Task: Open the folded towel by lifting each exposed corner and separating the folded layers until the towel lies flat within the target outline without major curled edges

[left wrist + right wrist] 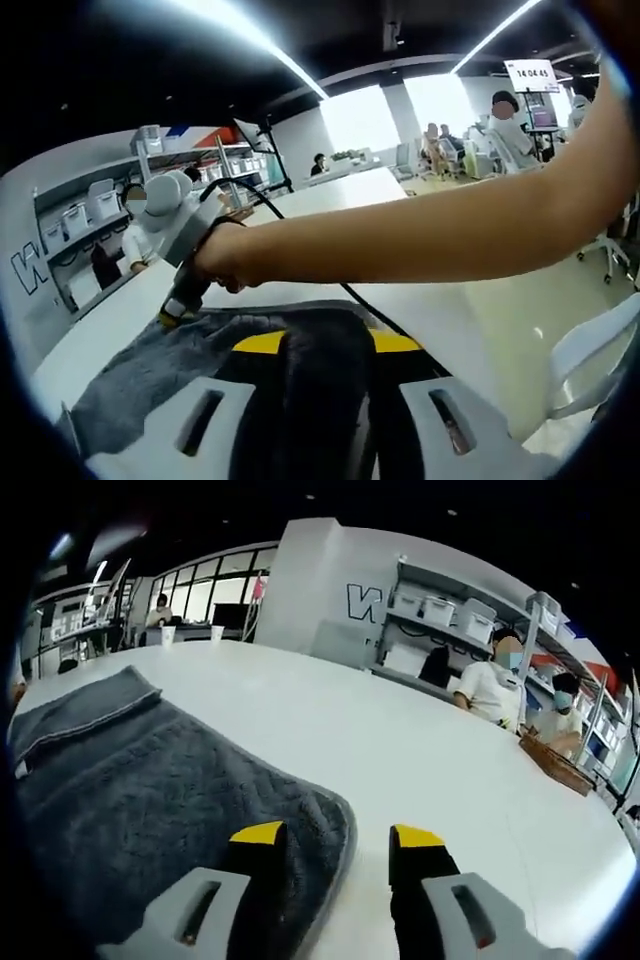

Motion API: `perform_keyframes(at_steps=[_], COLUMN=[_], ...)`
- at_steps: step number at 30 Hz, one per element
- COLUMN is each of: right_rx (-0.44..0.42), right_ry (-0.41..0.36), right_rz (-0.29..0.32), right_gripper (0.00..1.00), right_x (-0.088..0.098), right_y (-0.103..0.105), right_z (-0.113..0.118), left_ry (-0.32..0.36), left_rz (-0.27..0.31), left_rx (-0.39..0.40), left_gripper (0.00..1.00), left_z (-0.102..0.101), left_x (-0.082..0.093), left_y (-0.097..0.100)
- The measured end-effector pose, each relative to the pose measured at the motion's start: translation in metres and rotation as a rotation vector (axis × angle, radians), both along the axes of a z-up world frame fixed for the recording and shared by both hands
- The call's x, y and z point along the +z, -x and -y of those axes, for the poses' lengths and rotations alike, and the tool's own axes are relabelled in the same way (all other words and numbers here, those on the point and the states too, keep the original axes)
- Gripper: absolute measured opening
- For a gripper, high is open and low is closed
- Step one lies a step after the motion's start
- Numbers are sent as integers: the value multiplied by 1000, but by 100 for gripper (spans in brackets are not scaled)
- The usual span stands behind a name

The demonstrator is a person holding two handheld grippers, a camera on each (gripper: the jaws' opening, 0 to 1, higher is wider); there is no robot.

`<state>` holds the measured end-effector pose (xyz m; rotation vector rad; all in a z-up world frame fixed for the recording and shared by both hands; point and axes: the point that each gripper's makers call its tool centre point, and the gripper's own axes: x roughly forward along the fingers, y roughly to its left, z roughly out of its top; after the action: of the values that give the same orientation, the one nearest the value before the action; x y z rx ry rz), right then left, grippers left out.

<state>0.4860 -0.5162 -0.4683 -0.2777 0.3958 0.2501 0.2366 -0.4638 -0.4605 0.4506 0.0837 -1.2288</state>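
towel (150, 790): dark grey, on white table (420, 750), long axis runs from right gripper's tips away to upper left of right gripper view, folded band at far end | left gripper (318, 345): jaws clamped on a raised towel fold | right gripper (335, 835): jaws apart, one tip over towel's near corner, other over bare table | hand (225, 265) holds right gripper at towel's far edge

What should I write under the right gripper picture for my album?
Right gripper hangs open over a corner of the grey towel on a white table.
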Motion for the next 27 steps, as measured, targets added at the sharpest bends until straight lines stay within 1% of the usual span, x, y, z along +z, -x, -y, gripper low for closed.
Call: perform_keyframes(at_steps=[4, 5, 6, 7, 8, 9, 10, 13, 17, 18, 19, 20, 21, 23, 24, 27], right_rx=[1, -5, -11, -20, -32, -36, -40, -50, -56, -57, -57, -74, -79, -67, -56, -47], right_ry=[-14, -14, -15, -16, -14, -13, -12, -28, -43, -43, -45, -79, -88, -74, -77, -84], right_rz=[7, 12, 16, 19, 27, 23, 20, 22, 18, 19, 23, 36, 45, 61, 69, 75], right_gripper=[49, 51, 57, 64, 71, 78, 80, 80, 87, 90, 93, 98, 99, 99, 99, 98], right_x=[4, 5, 6, 6, 7, 7, 6, 7, 7, 7, 7, 11, 15, 20, 25, 28], right_y=[4, 5, 5, 5, 5, 5, 5, 7, 9, 10, 11, 13, 14, 16, 17, 18], right_z=[-2, -1, 0, 1, 3, 3, 4, 4, 4, 4, 4, 3, 1, -3, -7, -11], left_ry=[-7, -4, 1, 2, -6, -8, -10, 6, 17, 18, 22, 28, 31, 31, 29, 29], left_rz=[4, 4, 5, 6, 33, 38, 44, 32, 26, 24, 19, 5, -2, -5, -4, -3], left_rx=[0, 5, 8, 12, 32, 40, 47, 53, 67, 71, 79, 114, 127, 135, 138, 151], left_gripper=[32, 34, 36, 40, 48, 54, 56, 54, 58, 60, 65, 69, 71, 72, 72, 72], left_z=[-3, -4, -4, -5, -7, -8, -9, -12, -16, -18, -20, -23, -26, -28, -31, -36], left_x=[1, 2, 3, 4, 6, 6, 7, 10, 12, 13, 13, 14, 15, 15, 16, 18], left_y=[2, 3, 3, 3, 1, 0, 0, 0, 0, 0, 0, -3, -4, -4, -4, -7])
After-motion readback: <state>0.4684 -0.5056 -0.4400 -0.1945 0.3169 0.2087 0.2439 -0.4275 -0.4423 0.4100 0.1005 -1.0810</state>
